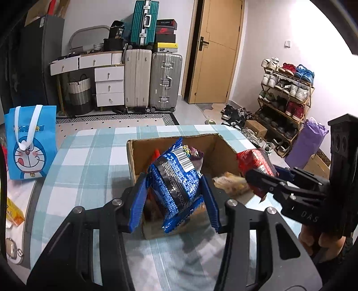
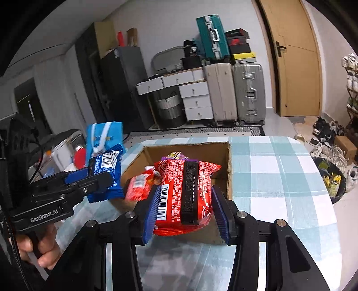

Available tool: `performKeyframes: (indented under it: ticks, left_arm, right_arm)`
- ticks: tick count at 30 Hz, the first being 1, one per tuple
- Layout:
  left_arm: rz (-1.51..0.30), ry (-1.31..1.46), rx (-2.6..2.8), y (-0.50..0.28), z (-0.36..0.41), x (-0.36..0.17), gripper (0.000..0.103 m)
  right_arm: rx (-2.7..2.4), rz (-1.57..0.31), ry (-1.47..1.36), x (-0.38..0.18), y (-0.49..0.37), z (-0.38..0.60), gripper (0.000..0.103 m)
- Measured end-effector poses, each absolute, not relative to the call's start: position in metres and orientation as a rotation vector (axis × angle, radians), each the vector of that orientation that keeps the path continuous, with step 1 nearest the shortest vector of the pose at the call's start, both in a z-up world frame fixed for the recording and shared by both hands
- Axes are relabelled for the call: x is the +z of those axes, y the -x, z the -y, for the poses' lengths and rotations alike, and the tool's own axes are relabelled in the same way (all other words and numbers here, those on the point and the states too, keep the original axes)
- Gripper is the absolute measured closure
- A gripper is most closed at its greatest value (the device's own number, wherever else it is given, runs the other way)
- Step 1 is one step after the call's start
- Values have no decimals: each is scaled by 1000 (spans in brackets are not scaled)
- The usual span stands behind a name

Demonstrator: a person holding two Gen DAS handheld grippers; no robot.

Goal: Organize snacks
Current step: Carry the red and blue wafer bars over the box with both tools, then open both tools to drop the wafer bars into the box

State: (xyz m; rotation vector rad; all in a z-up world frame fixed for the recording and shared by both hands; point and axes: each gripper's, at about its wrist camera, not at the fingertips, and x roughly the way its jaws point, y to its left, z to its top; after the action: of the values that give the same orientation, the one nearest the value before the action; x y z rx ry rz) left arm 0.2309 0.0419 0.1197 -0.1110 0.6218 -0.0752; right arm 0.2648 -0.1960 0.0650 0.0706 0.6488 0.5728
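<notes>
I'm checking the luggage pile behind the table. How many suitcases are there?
3. A teal suitcase is stacked on top, a beige suitcase stands on the floor below it, and a silver suitcase stands beside the beige one. Others may be hidden behind.

A glossy foil blue snack packet [image 1: 176,185] and red snack packet [image 2: 185,194] are seen; the box [image 1: 138,154] is matt, rough-edged cardboard, the tablecloth [image 1: 89,152] smooth.

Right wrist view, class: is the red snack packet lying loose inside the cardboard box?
No. The red snack packet is clamped in the right claw, in front of the cardboard box.
</notes>
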Motion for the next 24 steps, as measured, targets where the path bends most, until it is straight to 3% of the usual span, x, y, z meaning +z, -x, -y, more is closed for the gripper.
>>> performKeyframes:
  ticks: [24]
  left_arm:
    - [-691, 31, -58, -327, -27, 74, 57]
  right_arm:
    - [527, -709, -114, 38, -335, 177, 56]
